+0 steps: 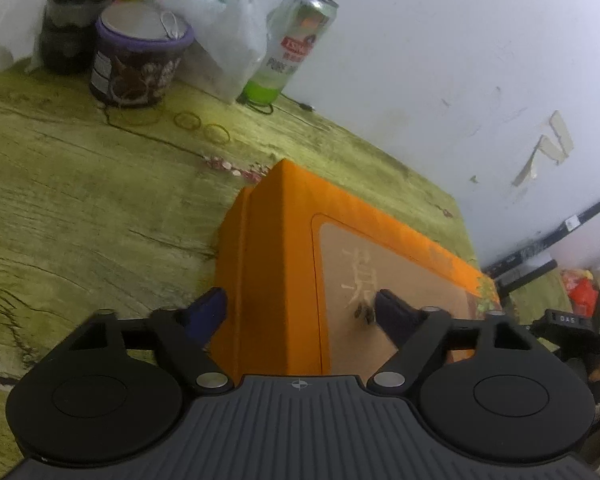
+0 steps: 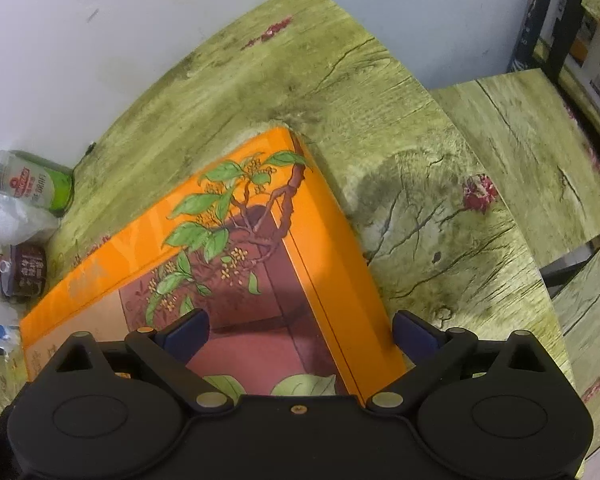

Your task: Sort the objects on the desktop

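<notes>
A flat orange box (image 1: 284, 240) with a beige panel on its lid lies on the green wood-print table (image 1: 80, 200). My left gripper (image 1: 300, 308) straddles the box's near left edge. Its left fingertip (image 1: 208, 308) is close against the orange side face and its right fingertip (image 1: 392, 312) hovers over the lid; I see no pad pressing. In the right wrist view the same box (image 2: 240, 240) shows a leafy branch picture. My right gripper (image 2: 300, 330) stands wide open over the box's right edge, one finger above the lid, the other above the table (image 2: 420, 140).
Against the white wall stand a green drink can (image 1: 296, 48), a purple-lidded tub (image 1: 140, 60), a dark jar (image 1: 72, 28) and a plastic bag (image 1: 220, 20). Two rubber bands (image 1: 188, 120) lie nearby. A second, lower surface (image 2: 520, 140) adjoins the table on the right.
</notes>
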`<state>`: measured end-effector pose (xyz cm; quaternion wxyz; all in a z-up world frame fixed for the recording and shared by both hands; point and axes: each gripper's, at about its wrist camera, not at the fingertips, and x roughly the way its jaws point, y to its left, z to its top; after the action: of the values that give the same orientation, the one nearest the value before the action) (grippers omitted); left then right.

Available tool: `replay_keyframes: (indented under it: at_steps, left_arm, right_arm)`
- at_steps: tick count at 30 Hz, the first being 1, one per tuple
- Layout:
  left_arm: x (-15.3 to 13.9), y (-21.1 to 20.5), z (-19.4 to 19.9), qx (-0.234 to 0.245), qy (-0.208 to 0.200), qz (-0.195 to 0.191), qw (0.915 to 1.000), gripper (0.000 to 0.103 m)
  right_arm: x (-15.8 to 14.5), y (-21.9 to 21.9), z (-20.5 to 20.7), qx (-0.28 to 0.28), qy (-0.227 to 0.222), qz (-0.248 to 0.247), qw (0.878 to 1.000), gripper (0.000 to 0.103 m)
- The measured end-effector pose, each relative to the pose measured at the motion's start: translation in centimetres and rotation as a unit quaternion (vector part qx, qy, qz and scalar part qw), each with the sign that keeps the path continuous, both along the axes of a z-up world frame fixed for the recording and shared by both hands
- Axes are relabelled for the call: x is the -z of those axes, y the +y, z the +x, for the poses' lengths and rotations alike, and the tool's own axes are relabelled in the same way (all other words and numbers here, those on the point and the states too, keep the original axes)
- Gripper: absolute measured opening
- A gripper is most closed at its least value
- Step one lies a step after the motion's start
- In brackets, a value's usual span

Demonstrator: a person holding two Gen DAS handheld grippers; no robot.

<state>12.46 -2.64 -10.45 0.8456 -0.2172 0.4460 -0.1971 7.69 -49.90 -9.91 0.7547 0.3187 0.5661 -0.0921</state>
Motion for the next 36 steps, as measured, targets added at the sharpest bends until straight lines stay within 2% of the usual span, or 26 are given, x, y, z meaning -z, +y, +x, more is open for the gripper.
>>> replay_keyframes:
  at_steps: [9, 29, 36]
  left_arm:
    - [0.4, 1.2, 0.1, -0.007, 0.005, -0.032, 0.9994, 0.067]
    - [1.2, 2.4, 0.3, -0.018, 0.010, -0.068, 0.9975, 0.063]
    - [2.0, 3.3, 0.4, -0.035, 0.016, -0.098, 0.9945, 0.059]
  right_arm:
    - [-0.3, 0.8, 0.1, -0.027, -0.004, -0.012, 1.000, 0.099]
    - [-0.4, 2.1, 0.5, -0.054, 0.005, -0.037, 0.998, 0.099]
    - [-0.4, 2.4, 0.7, -0.065, 0.005, -0.045, 0.997, 0.099]
